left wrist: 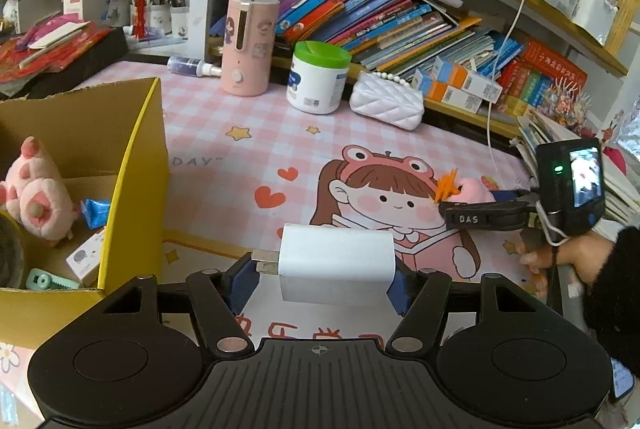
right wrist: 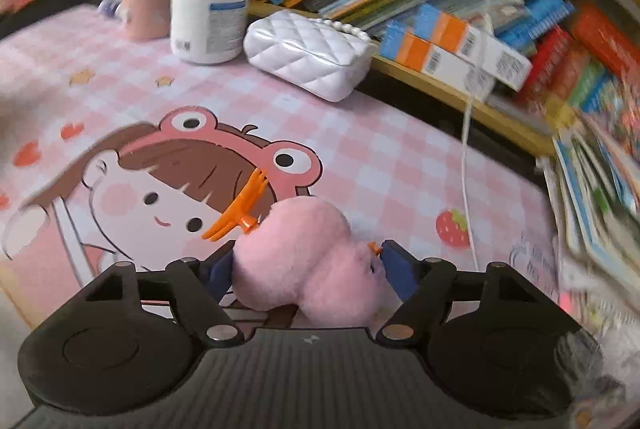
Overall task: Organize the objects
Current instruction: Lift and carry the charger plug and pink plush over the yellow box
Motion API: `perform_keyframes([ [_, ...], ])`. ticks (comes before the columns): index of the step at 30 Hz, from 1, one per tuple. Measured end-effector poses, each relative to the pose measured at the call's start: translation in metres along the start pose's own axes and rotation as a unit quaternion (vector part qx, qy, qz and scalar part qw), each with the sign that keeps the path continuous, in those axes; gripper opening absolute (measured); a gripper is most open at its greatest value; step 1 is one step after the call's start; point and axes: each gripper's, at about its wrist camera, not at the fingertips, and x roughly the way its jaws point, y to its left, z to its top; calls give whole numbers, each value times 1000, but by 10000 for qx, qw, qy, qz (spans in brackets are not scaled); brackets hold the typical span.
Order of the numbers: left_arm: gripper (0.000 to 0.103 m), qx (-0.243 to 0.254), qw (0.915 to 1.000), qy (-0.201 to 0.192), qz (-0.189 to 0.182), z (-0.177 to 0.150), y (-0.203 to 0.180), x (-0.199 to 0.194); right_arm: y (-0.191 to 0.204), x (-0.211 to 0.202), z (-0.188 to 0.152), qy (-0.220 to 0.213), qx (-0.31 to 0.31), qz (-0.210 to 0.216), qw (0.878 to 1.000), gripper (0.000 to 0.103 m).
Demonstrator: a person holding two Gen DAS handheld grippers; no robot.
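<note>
The left hand-held gripper (left wrist: 325, 279) was clamped on a white charger (left wrist: 338, 261), just beside the cardboard box (left wrist: 138, 165) edge; the right hand-held gripper (right wrist: 306, 275) seemingly pinched a pink plush toy (right wrist: 308, 261) above open surface (right wrist: 380, 157).

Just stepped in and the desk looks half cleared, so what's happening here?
A person is tidying a desk with two handheld grippers. The left gripper is clamped on a white plug-in charger block, near an open yellow cardboard box that already holds a pink plush toy and small items. The right gripper has a fluffy pink plush with orange claw clip between its jaws on the pink checked mat; whether it is gripped is unclear.
</note>
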Motion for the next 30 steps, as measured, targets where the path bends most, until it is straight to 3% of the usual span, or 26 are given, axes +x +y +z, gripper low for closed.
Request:
perform_keyframes([
  [7,65,56,9997,-63,-213,-6,-2,-8,1,-63,-14,67,1492,158,9887,74],
  [12,65,139,9988,-162,-448,-13,-3,-19,24,-111,-29,-11,1864,187,9823,74],
  [19,65,161,9974,-277,-640,-28,10,-42,59,-163,-53,-204,1802,-68,9834,74],
  [30,65,68,9966,-345,-749,-49,52,-80,120,-196,-63,-191,1401,-28,9899,74],
])
